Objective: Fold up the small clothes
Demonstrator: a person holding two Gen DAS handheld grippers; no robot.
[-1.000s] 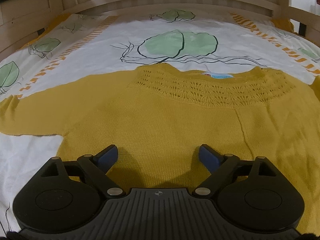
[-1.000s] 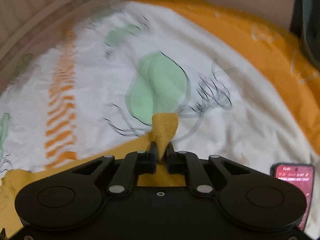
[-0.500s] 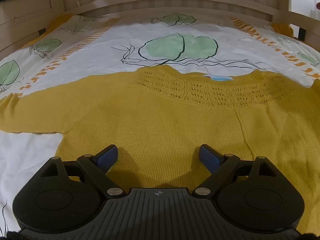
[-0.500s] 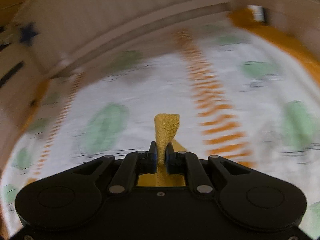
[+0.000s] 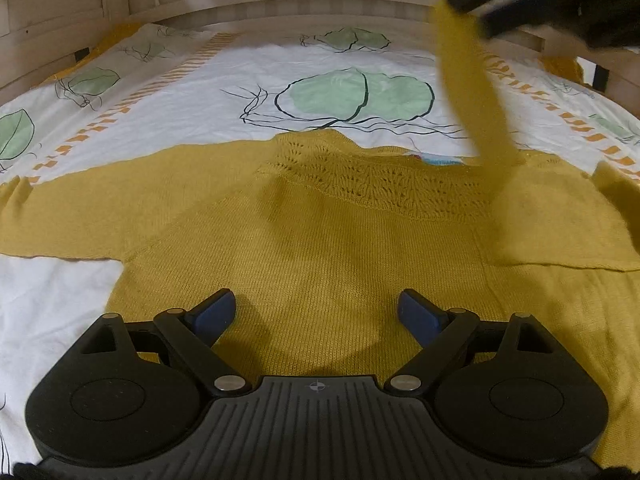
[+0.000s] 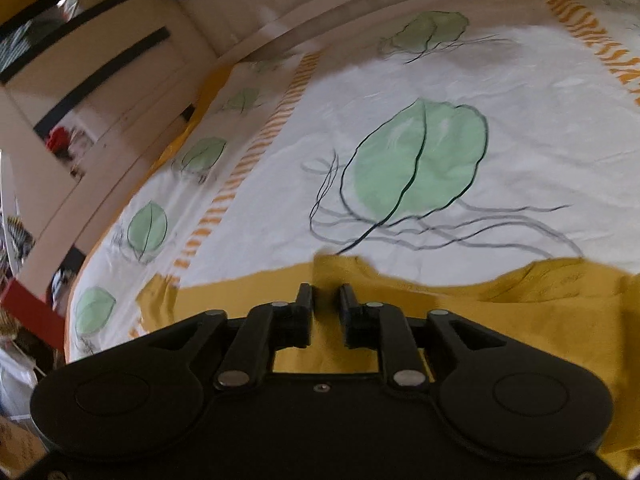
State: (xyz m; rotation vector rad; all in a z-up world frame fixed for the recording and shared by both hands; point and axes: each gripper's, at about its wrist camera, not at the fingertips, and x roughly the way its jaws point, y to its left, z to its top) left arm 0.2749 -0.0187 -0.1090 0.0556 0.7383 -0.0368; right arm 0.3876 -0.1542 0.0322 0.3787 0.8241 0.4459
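Left gripper (image 5: pixel 316 312): wide open, empty, over yellow sweater (image 5: pixel 320 248) hem, bedsheet (image 5: pixel 248 76) ahead | Right gripper (image 6: pixel 326 300): narrowly parted; sleeve (image 5: pixel 476 92) hanging beneath, grip apparently loosened, blurred.
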